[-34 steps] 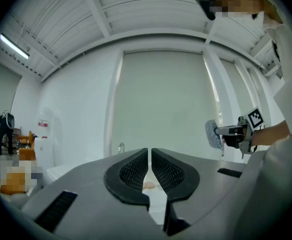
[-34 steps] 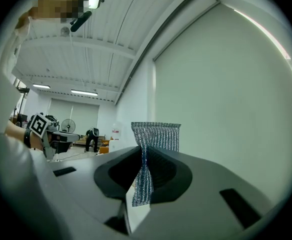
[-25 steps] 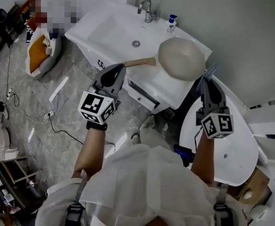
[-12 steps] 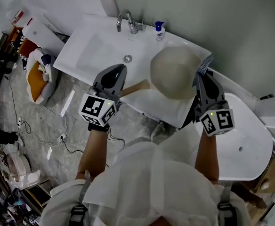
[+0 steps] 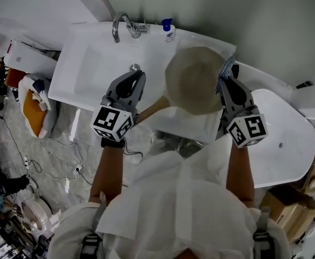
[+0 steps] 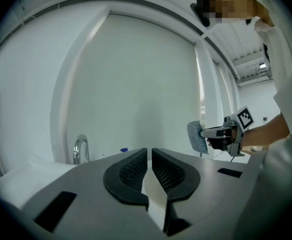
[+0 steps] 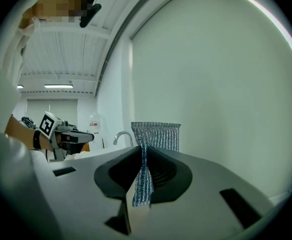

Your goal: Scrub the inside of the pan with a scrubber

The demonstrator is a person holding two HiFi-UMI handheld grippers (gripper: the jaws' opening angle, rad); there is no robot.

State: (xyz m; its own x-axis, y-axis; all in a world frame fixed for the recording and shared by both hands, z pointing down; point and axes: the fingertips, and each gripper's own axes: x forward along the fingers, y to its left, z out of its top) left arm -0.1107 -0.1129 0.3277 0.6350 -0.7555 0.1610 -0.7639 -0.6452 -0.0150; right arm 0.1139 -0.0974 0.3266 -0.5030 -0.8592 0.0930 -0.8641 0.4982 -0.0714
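The cream-coloured frying pan (image 5: 194, 80) stands on the white desk (image 5: 187, 127), at 3 o'clock from the sink basin (image 5: 106, 63). Its wooden handle (image 5: 153, 110) points to 8 o'clock. The end of the handle runs under the left tool (image 6: 149, 160), so I cannot tell whether they touch. The jaws of this tool are together, pad against pad. Low between them shows a pale strip that I cannot identify. In the left gripper view the pan is hidden under the tool's own body; the faucet (image 6: 80, 150) is at 9 o'clock.

The right tool (image 7: 144, 170) is clamped on a silvery blue mesh scrubber (image 7: 155, 135), which stands up above the jaws. In the head view the scrubber is at the pan's 3 o'clock rim. The tool covers this part of the rim, so contact is unclear.

A soap bottle (image 5: 169, 30) with a blue cap stands at 11 o'clock from the pan. At 4 o'clock lies a white oval fixture (image 5: 284, 139), partly behind the person's arm and hard to name.
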